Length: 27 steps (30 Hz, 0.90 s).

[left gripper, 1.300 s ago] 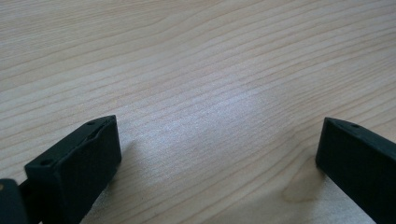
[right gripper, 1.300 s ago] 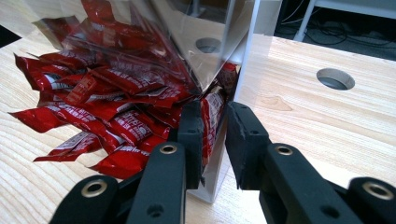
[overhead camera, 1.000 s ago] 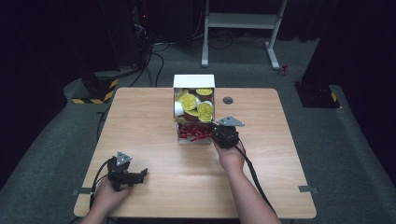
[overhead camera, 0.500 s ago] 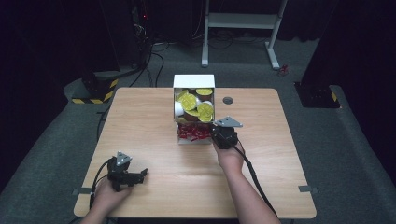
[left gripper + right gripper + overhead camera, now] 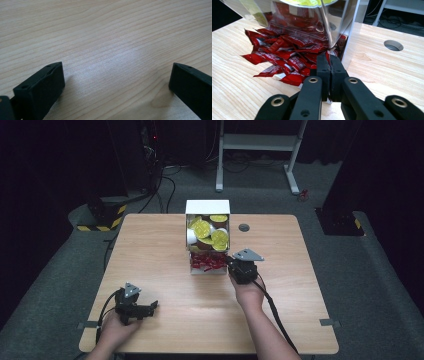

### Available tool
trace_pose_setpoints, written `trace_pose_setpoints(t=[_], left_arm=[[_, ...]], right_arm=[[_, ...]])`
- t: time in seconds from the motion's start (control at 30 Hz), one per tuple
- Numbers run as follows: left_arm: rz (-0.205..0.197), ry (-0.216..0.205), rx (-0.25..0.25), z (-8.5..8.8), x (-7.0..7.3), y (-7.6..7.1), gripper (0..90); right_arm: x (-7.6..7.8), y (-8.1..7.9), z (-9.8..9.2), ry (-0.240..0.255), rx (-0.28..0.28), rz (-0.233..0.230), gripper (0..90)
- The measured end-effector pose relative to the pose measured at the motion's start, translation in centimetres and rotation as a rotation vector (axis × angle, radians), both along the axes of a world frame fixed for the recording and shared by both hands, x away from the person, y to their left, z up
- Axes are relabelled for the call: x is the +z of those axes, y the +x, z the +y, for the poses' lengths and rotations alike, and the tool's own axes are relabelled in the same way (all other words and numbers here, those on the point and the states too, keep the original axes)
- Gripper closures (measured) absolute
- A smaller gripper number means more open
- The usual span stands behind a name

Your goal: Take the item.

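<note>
Jaws of the right gripper (image 5: 329, 65) pressed together among red sachets (image 5: 284, 56); left gripper (image 5: 115, 82) gaping.

Pale wooden table (image 5: 165, 245) on grey carpet (image 5: 380, 285). Beyond, dark room, white metal stand (image 5: 260, 142), tangled black cables (image 5: 165, 175).

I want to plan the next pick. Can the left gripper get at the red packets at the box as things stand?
Probably not without moving: the left gripper rests open on the table's near corner, apart from the red packets. The bare wood between is free, but the right gripper, jaws shut, is already at the pile.
</note>
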<state>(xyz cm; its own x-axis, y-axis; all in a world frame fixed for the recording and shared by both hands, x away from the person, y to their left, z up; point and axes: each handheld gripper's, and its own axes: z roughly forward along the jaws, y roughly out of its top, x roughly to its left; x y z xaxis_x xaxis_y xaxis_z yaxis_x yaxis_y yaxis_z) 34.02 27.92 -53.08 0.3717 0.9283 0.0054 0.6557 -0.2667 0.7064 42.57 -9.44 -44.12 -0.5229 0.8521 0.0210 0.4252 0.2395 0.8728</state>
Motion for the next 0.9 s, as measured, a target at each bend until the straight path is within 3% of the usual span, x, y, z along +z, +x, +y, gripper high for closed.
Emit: trace_pose_setpoints(t=[0.9], left_arm=[[0.000, 0.000, 0.000, 0.0, 0.0, 0.0, 0.5]], right_arm=[[0.3, -2.6, -1.5, 0.043, 0.031, -0.038, 89.0]])
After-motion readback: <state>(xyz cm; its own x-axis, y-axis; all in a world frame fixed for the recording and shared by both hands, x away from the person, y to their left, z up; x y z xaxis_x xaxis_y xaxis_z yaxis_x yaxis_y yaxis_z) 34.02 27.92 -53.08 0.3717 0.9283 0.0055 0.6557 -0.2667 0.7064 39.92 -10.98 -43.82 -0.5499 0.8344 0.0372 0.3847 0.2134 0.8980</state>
